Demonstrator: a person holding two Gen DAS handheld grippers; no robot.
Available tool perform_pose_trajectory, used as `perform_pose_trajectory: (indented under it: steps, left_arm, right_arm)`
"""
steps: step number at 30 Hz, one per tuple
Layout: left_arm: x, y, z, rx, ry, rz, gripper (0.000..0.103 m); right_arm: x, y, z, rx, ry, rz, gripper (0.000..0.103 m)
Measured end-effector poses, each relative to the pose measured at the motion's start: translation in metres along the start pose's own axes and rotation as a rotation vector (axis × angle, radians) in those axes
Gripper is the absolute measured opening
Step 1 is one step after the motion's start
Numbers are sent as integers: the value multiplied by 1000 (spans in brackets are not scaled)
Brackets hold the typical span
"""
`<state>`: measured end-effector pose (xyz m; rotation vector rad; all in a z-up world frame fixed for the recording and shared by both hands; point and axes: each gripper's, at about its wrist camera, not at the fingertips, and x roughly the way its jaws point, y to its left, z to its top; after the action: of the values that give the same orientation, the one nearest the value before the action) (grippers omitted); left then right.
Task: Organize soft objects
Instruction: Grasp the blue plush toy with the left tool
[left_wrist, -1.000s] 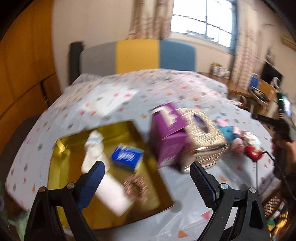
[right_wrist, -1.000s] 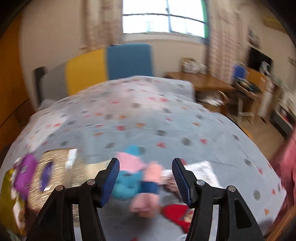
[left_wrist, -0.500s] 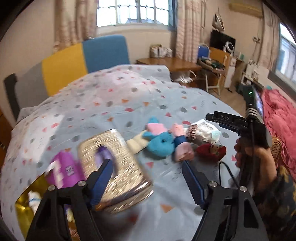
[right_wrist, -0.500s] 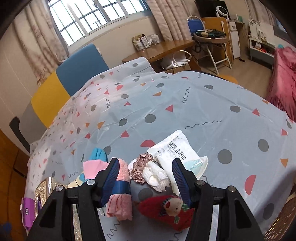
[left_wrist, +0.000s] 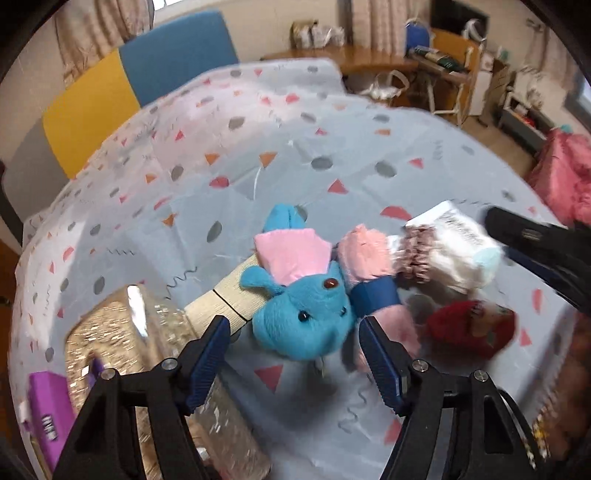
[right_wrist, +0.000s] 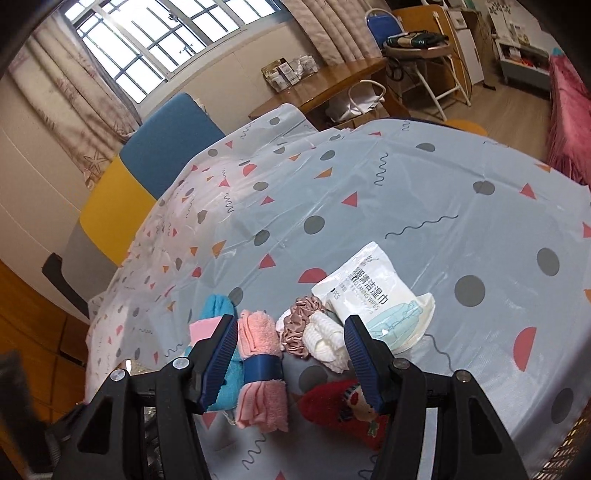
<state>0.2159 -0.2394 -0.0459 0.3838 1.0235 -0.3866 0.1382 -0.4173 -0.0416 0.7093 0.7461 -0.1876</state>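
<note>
A pile of soft things lies on the patterned tablecloth. In the left wrist view a blue plush toy (left_wrist: 303, 317) with a pink ear sits right between the fingers of my open, empty left gripper (left_wrist: 293, 354). Beside it are a rolled pink towel (left_wrist: 369, 266) with a blue band, a red sock (left_wrist: 469, 326), a scrunchie and a white wipes pack (left_wrist: 458, 251). In the right wrist view my open, empty right gripper (right_wrist: 290, 358) hovers over the pink towel (right_wrist: 260, 365), the mauve scrunchie (right_wrist: 299, 325), a white rolled cloth (right_wrist: 328, 343), the wipes pack (right_wrist: 380, 299) and the red sock (right_wrist: 343, 410).
A glittery gold tissue box (left_wrist: 140, 358) and a purple box (left_wrist: 48, 410) stand at the left. A beige flat piece (left_wrist: 229, 295) lies under the plush. A colourful chair back (right_wrist: 147, 162) stands behind the table. A wicker basket edge (right_wrist: 569, 454) shows at the lower right.
My left gripper has swung right from the gold tray and boxes and closed in on the blue plush. My right gripper has moved slightly nearer to the pile.
</note>
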Motion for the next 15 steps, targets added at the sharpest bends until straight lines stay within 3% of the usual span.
perform_pose_trajectory:
  steps: [6, 9, 11, 15]
  left_arm:
    - [39, -1, 12, -32, 64, 14, 75]
    - [51, -12, 14, 3, 79, 6, 74]
    - [60, -17, 13, 18, 107, 4, 63]
    - [53, -10, 9, -14, 73, -41, 55]
  right_arm:
    - [3, -1, 0, 15, 23, 31, 62]
    - [4, 1, -1, 7, 27, 37, 64]
    - [4, 1, -1, 6, 27, 37, 64]
    - [5, -1, 0, 14, 32, 29, 64]
